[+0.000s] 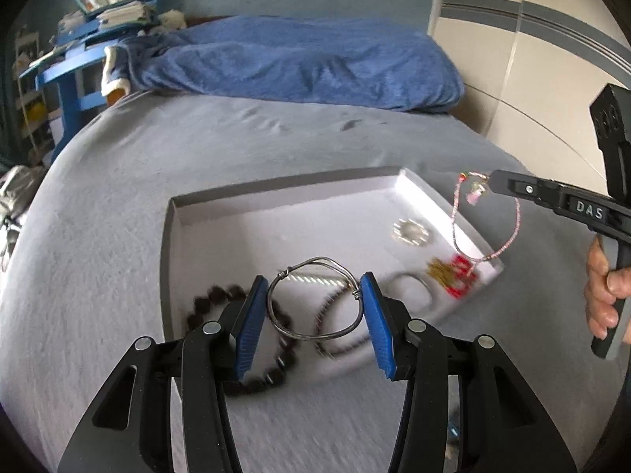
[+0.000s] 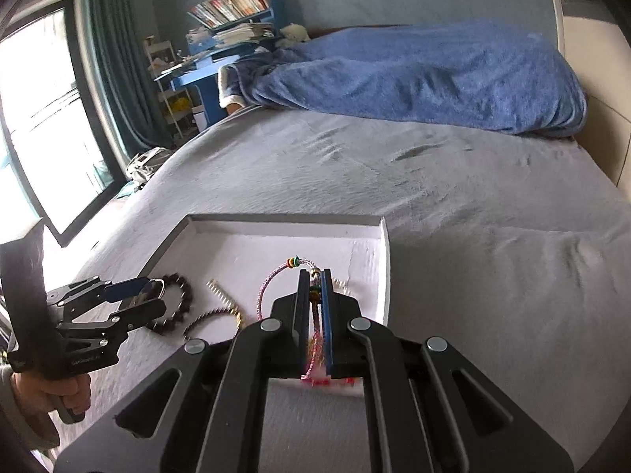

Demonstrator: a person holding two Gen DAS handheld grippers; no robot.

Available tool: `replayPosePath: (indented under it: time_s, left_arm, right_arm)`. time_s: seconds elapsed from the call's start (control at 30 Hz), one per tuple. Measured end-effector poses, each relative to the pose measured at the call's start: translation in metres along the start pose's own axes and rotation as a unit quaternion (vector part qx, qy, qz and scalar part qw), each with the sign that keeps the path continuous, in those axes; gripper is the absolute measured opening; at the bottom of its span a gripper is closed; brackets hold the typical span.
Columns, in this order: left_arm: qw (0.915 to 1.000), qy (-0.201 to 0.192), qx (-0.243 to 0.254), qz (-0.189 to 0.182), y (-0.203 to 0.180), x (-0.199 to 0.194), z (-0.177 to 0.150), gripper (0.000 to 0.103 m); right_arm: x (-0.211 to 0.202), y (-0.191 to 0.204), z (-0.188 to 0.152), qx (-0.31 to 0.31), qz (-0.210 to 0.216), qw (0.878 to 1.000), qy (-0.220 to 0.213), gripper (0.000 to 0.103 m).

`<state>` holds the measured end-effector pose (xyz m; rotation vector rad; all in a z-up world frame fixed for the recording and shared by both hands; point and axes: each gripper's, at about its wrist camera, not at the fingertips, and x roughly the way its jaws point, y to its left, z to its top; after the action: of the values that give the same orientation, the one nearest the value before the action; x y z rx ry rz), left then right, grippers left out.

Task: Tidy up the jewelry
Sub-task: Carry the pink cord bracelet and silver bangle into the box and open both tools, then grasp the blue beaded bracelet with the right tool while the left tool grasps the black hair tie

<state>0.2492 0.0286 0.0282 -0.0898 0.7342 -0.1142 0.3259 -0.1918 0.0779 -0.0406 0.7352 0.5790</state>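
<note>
A white shallow tray (image 1: 276, 197) lies on the grey bed; it also shows in the right wrist view (image 2: 284, 225). My left gripper (image 1: 311, 293) is shut on a silver wire bangle (image 1: 315, 299) and holds it above the tray's near side. My right gripper (image 2: 314, 276) is shut on a pink cord bracelet (image 2: 268, 287) with coloured beads, held above the tray's right edge; the bracelet hangs from it in the left wrist view (image 1: 485, 216). In the tray lie a dark bead bracelet (image 1: 209, 299), a dark thin bangle (image 1: 335, 331), a pearl ring-shaped piece (image 1: 412, 232) and a gold and red piece (image 1: 453, 272).
A rumpled blue blanket (image 1: 295, 63) lies across the far end of the bed. A blue desk with stacked books (image 2: 232, 19) stands beyond the bed, left. A window with green curtains (image 2: 51, 110) is at the left. White wardrobe doors (image 1: 532, 59) are at the right.
</note>
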Motion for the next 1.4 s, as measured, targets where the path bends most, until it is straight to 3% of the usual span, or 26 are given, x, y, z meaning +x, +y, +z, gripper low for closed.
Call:
replayPosePath:
  time_s: [0.27, 0.47, 0.57, 0.77, 0.9, 1.0, 1.07, 1.23, 1.4]
  left_arm:
    - [0.9969, 0.064, -0.018, 0.043, 0.028, 0.058, 0.029, 0.05]
    - [0.9919, 0.114, -0.033, 0.045, 0.039, 0.092, 0.048, 0.05]
    - [0.9853, 0.16, -0.044, 0.043, 0.041, 0.109, 0.052, 0.05]
    - [0.9807, 0.176, -0.074, 0.04, 0.046, 0.111, 0.062, 0.051]
    - [0.9837, 0.159, -0.072, 0.042, 0.045, 0.101, 0.067, 0.066]
    - [0.986, 0.143, -0.078, 0.037, 0.046, 0.089, 0.066, 0.067]
    - [0.9887, 0.122, -0.082, 0.028, 0.046, 0.075, 0.064, 0.067]
    - [0.9936, 0.056, -0.098, -0.008, 0.033, 0.035, 0.048, 0.068]
    - [0.9951, -0.002, -0.097, -0.02, 0.019, -0.013, 0.015, 0.068]
  right_arm:
    - [0.069, 0.009, 0.03, 0.005, -0.005, 0.999, 0.052, 0.005]
    - [0.116, 0.013, 0.039, 0.004, -0.016, 0.995, 0.1, 0.005]
    - [0.128, 0.015, 0.039, 0.001, -0.023, 0.993, 0.118, 0.005]
    - [0.136, 0.011, 0.037, -0.003, -0.043, 0.989, 0.14, 0.005]
    - [0.134, 0.007, 0.036, 0.0, -0.04, 0.989, 0.143, 0.007]
    - [0.123, 0.005, 0.035, 0.008, -0.033, 0.991, 0.13, 0.013]
    - [0.113, 0.003, 0.033, 0.009, -0.029, 0.993, 0.117, 0.028]
    - [0.078, 0.003, 0.024, 0.011, -0.015, 0.997, 0.076, 0.032]
    - [0.026, 0.012, 0.001, 0.001, 0.005, 1.0, 0.026, 0.036]
